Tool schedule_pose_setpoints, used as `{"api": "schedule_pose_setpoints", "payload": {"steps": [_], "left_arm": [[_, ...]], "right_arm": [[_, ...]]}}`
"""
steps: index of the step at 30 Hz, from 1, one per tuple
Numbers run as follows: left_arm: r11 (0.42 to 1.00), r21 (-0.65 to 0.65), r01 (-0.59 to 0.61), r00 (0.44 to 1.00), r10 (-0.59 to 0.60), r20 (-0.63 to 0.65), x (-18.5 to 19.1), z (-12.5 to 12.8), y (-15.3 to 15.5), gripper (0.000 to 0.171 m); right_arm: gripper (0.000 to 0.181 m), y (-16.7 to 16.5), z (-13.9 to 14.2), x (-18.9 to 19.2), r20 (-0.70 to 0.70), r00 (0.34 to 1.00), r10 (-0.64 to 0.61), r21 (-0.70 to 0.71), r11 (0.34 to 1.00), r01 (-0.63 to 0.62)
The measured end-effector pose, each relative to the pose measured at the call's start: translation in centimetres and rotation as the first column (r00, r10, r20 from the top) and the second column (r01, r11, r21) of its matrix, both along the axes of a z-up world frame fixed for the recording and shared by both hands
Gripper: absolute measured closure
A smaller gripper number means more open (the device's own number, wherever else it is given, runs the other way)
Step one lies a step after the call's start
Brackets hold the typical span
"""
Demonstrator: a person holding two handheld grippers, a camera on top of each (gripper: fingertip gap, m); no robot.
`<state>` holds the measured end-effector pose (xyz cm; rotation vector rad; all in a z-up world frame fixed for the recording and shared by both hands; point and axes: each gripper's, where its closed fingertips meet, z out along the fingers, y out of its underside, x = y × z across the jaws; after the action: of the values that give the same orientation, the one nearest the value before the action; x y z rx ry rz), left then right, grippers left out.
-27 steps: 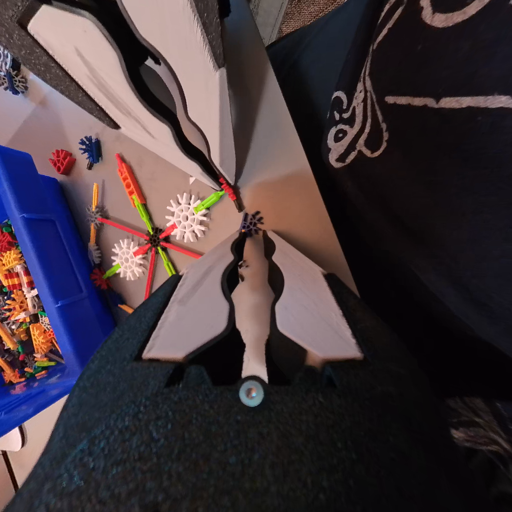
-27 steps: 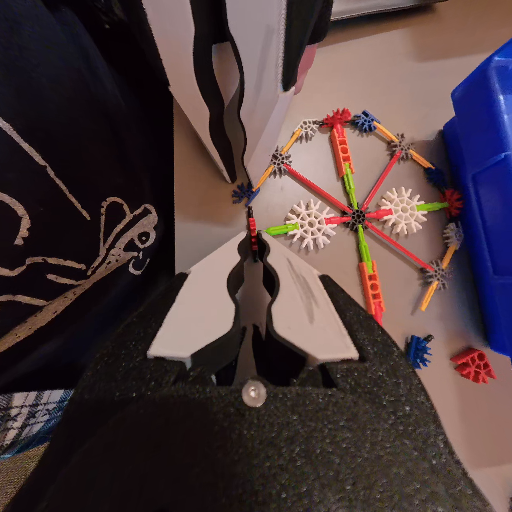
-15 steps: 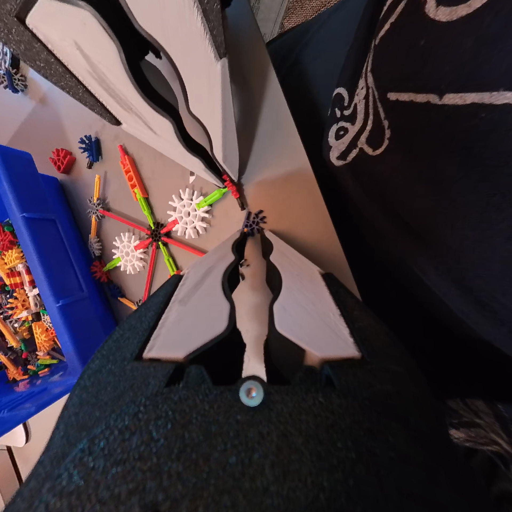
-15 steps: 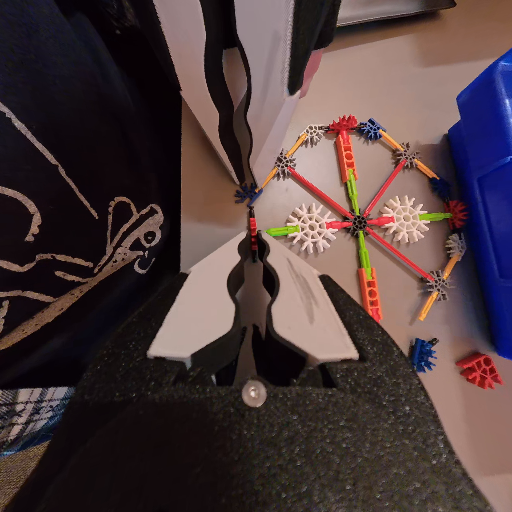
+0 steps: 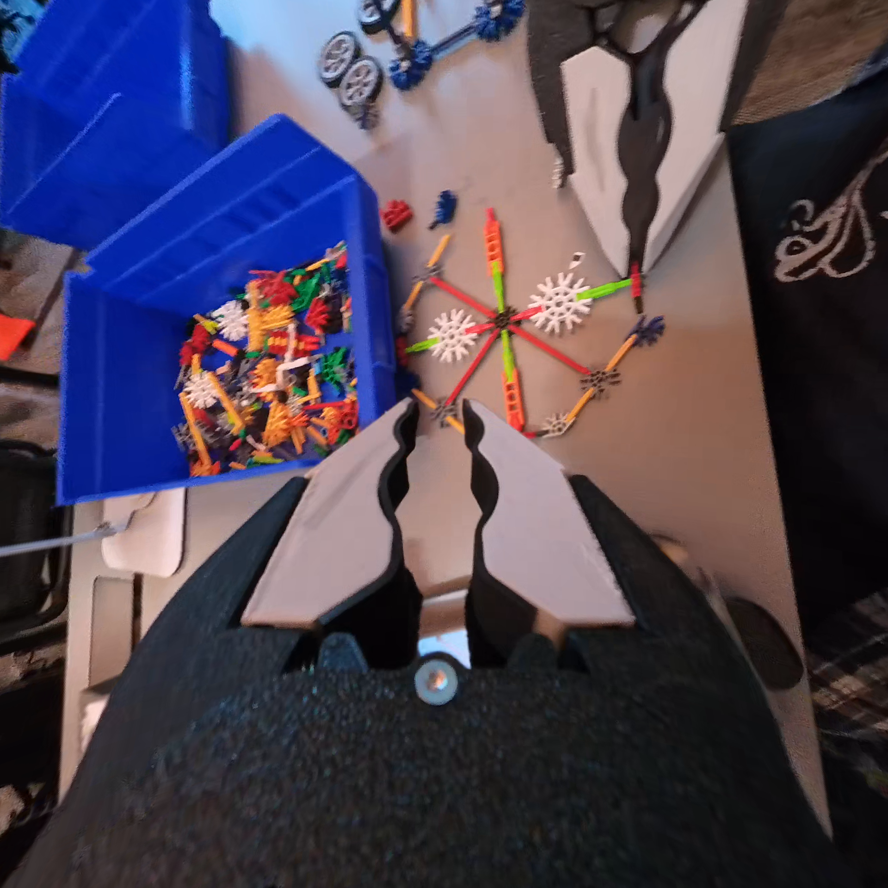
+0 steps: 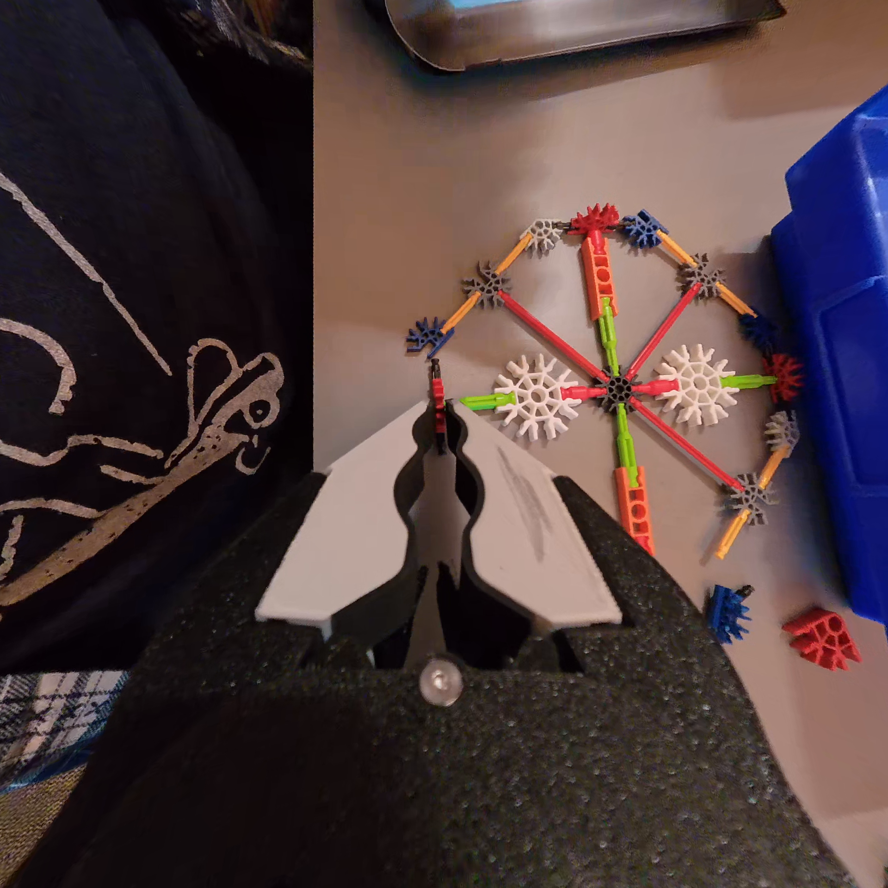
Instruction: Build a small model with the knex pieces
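A flat toy wheel point(image 6: 617, 387) of rods and snowflake connectors lies on the table, also in the left wrist view point(image 5: 502, 319). My right gripper point(image 6: 439, 408) is shut on a small red connector point(image 6: 437, 391) with a black rod, held at the tip of the wheel's green spoke point(image 6: 487, 399); it also shows in the left wrist view point(image 5: 634, 269). A blue connector point(image 6: 425, 334) sits on the rim's open end just beyond it. My left gripper point(image 5: 439, 408) is open and empty, its tips over a grey rim connector point(image 5: 444, 412).
A blue bin point(image 5: 120, 384) full of loose pieces stands by the wheel, with a second blue bin point(image 5: 96, 120) behind. A loose blue connector point(image 6: 728, 615) and red piece point(image 6: 824, 636) lie nearby. A wheeled model point(image 5: 355, 72) sits farther back. A person's dark clothing point(image 6: 144, 336) borders the table edge. Some 15 cm of space lies between my two pairs of fingers. Between my right fingertips and the wheeled model point(image 5: 355, 72) there is roughly 30 cm.
My left gripper has let go of the blue connector, opened and pulled back from the wheel; it has left the right wrist view. My right gripper still holds the red connector.
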<state>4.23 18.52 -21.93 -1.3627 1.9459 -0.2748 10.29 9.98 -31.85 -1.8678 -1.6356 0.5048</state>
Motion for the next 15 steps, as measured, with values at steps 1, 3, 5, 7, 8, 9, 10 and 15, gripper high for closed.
{"api": "schedule_pose_setpoints", "payload": {"steps": [1, 3, 5, 7, 8, 9, 10, 15], "left_arm": [[1.000, 0.009, -0.016, 1.000, 0.016, 0.005, -0.5, 0.4, 0.6, 0.153], [0.999, 0.026, -0.039, 0.999, 0.038, 0.012, -1.4, 1.0, 1.4, 0.154], [0.998, 0.027, -0.054, 0.998, 0.053, 0.020, -2.1, 1.3, 1.9, 0.154], [0.998, 0.024, -0.062, 0.998, 0.062, 0.023, -2.6, 1.3, 2.1, 0.154], [0.998, 0.025, -0.066, 0.998, 0.065, 0.023, -2.8, 1.3, 2.2, 0.154], [0.997, 0.026, -0.068, 0.997, 0.068, 0.021, -3.0, 1.2, 2.3, 0.154], [0.997, 0.027, -0.069, 0.997, 0.069, 0.018, -3.2, 1.1, 2.4, 0.154], [0.997, 0.028, -0.072, 0.997, 0.071, 0.014, -3.7, 1.0, 2.5, 0.154]], "right_arm": [[0.178, 0.0, 0.0, 0.0, 0.002, 1.000, -0.002, 0.002, 1.000, 0.002], [0.178, 0.0, 0.0, -0.1, 0.007, 1.000, -0.006, 0.006, 1.000, 0.006], [0.178, 0.0, 0.0, -0.1, 0.014, 1.000, -0.010, 0.012, 1.000, 0.009], [0.178, -0.1, 0.0, -0.1, 0.017, 1.000, -0.013, 0.008, 1.000, 0.013], [0.178, -0.1, 0.0, -0.1, 0.015, 1.000, -0.013, 0.001, 1.000, 0.013], [0.178, -0.2, 0.0, -0.1, 0.011, 1.000, -0.013, -0.008, 1.000, 0.013], [0.178, -0.2, 0.0, -0.1, 0.007, 1.000, -0.016, -0.021, 1.000, 0.016], [0.178, -0.1, 0.0, -0.1, -0.010, 0.999, -0.031, -0.063, 0.998, 0.031]]}}
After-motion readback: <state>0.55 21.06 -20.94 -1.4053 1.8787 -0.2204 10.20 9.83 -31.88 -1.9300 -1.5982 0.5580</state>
